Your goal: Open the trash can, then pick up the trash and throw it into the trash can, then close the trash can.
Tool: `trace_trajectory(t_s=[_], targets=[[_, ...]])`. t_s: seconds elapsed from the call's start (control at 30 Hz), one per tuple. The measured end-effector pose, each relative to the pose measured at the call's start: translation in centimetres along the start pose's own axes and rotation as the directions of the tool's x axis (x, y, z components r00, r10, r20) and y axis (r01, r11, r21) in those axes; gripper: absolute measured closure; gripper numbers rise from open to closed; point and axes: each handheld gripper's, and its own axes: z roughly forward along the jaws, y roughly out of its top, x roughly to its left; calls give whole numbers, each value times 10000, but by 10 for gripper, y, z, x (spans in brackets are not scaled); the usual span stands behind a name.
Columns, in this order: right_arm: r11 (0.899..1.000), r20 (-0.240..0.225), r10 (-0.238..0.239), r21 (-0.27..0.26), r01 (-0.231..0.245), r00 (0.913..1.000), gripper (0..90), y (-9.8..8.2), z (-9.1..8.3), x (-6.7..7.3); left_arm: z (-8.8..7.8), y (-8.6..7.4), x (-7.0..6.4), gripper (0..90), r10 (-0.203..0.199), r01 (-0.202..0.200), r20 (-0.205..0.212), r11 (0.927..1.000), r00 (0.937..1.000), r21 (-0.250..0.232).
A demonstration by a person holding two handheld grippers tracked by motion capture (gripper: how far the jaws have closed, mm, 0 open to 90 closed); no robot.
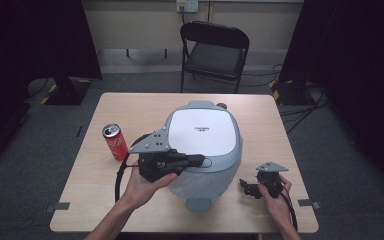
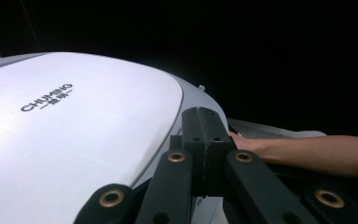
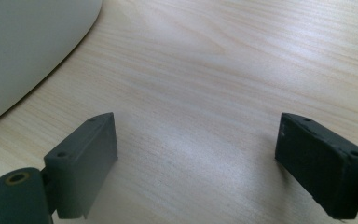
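Note:
A large grey rice cooker [image 1: 205,145] with a white lid [image 2: 74,140] stands in the middle of the wooden table [image 1: 130,105]. My left gripper [image 1: 200,160] hovers at the cooker's front left edge, over the lid's rim, with its jaws pressed together and nothing between them [image 2: 206,135]. Across the cooker, the left gripper view catches a forearm [image 2: 317,151]. My right gripper [image 1: 245,187] rests low on the table at the cooker's right front. Its two pads [image 3: 86,158] stand wide apart over bare wood, with the cooker's wall [image 3: 23,46] off to one side.
A red soda can [image 1: 115,141] stands upright on the table left of the cooker. A black folding chair [image 1: 214,50] sits behind the table's far edge. Tape marks [image 1: 57,206] lie at the near corners.

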Motion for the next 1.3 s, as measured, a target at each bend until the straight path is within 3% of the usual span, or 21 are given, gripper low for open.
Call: trace_trajectory(t_s=[0.17,0.37,0.53,0.6,0.77,0.83,0.93,1.1,1.17,1.27,1.3], targets=[[10000,15,-1,-11,1,10000,115,0,0,0,1,4,-2,900,436,-435,-19,9981,9990,446],[10000,-8,1,2,-1,10000,115,0,0,0,1,4,0,900,314,-315,34,9988,9995,363],[10000,0,-2,-2,2,10000,115,0,0,0,0,4,5,900,-61,55,258,9997,9996,221],[10000,-6,8,5,-8,10000,115,0,0,0,0,1,8,900,-534,534,320,9986,9981,24],[10000,0,22,5,-22,10000,115,0,0,0,-15,-3,16,749,-834,831,-43,9954,9965,-474],[10000,-1,25,5,-25,10000,115,0,0,0,-21,-3,17,713,-885,878,-85,9941,9960,-631],[10000,1,20,4,-20,10000,115,0,0,0,-33,-4,22,677,-944,909,-464,9932,9944,-730],[10000,6,20,3,-20,10000,115,0,0,0,-60,-15,35,631,-1456,1333,-1146,9851,9827,-1086],[10000,-6,11,-4,-11,10000,115,0,0,0,-68,-22,39,565,-1495,1348,-1409,9849,9787,-1086],[10000,1,23,5,-23,10000,115,0,0,0,-79,-33,45,543,-1705,1519,-1830,9821,9682,-1115],[10000,-3,23,4,-23,10000,115,0,0,0,-86,-41,49,506,-1765,1552,-2082,9812,9620,-1144]])
